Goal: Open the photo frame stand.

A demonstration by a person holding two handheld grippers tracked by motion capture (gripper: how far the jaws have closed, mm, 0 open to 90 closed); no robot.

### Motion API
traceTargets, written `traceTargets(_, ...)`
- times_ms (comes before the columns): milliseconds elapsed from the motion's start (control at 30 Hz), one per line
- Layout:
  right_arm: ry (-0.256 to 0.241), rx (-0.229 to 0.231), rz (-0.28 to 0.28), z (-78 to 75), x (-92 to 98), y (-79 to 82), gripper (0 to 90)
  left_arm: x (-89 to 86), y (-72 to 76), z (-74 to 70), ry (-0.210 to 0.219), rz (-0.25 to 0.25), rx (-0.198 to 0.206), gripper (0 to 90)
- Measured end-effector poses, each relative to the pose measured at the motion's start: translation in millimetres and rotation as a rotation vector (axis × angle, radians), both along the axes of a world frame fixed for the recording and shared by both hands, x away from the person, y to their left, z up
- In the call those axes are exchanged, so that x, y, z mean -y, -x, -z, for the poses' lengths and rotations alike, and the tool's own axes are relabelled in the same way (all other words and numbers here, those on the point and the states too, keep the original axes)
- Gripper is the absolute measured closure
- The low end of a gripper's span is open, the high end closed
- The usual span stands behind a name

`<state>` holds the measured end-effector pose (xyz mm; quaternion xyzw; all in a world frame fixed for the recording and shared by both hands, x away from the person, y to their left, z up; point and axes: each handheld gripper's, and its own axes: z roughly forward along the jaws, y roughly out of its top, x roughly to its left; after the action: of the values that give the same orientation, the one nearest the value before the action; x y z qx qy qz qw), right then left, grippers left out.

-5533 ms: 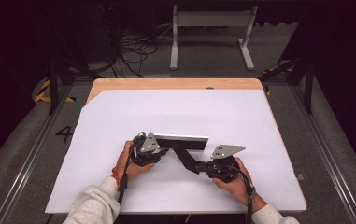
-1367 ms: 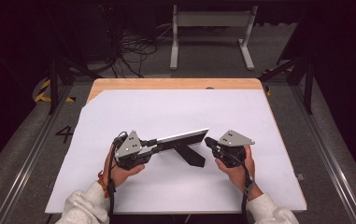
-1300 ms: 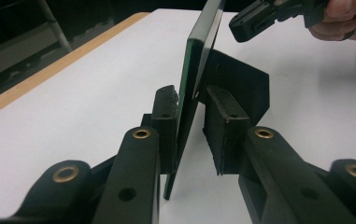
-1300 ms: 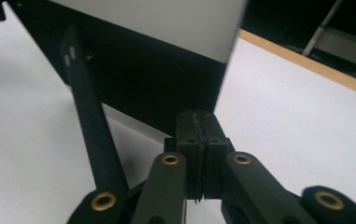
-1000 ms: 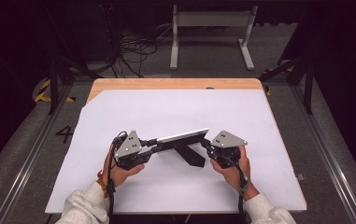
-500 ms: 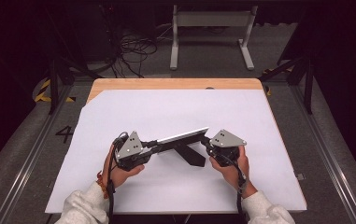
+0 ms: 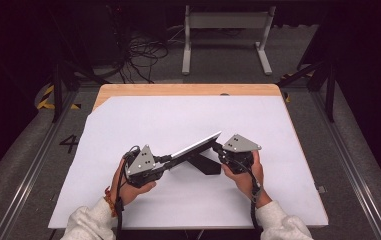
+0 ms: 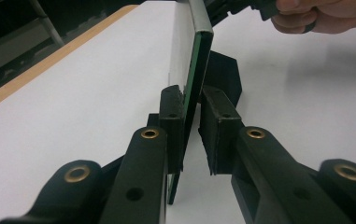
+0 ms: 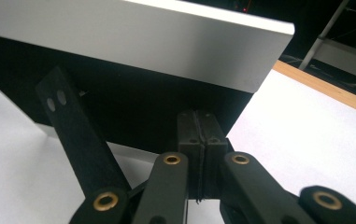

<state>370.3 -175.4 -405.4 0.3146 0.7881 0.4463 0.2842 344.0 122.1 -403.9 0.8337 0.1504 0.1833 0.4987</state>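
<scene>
Though raised at a slant over the near middle of the white tabletop (image 7: pixel 178 115), not yet left standing alone. Looks about midway: lifting of the picture frame (image 7: pixel 195 146) done, with the silver face tipped away and the black back toward the person. Seems to have the black prop leg (image 9: pixel 80 135) swung out from that back. Gripped at one end by the left gripper (image 8: pixel 192 121), jaws clamped on the edge. Met at the other end by the right gripper (image 9: pixel 196 126), jaws pressed together with nothing visible between. Left to do, probably: setting down on the leg, then letting go.
</scene>
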Motion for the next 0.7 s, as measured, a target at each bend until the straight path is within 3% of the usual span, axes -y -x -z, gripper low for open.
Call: traceTargets(700,-0.033,-0.018,-0.006,0.7,-9.9,-11.9,90.0,9.3,9.0,4.2,-0.011,0.019,-0.021,78.4)
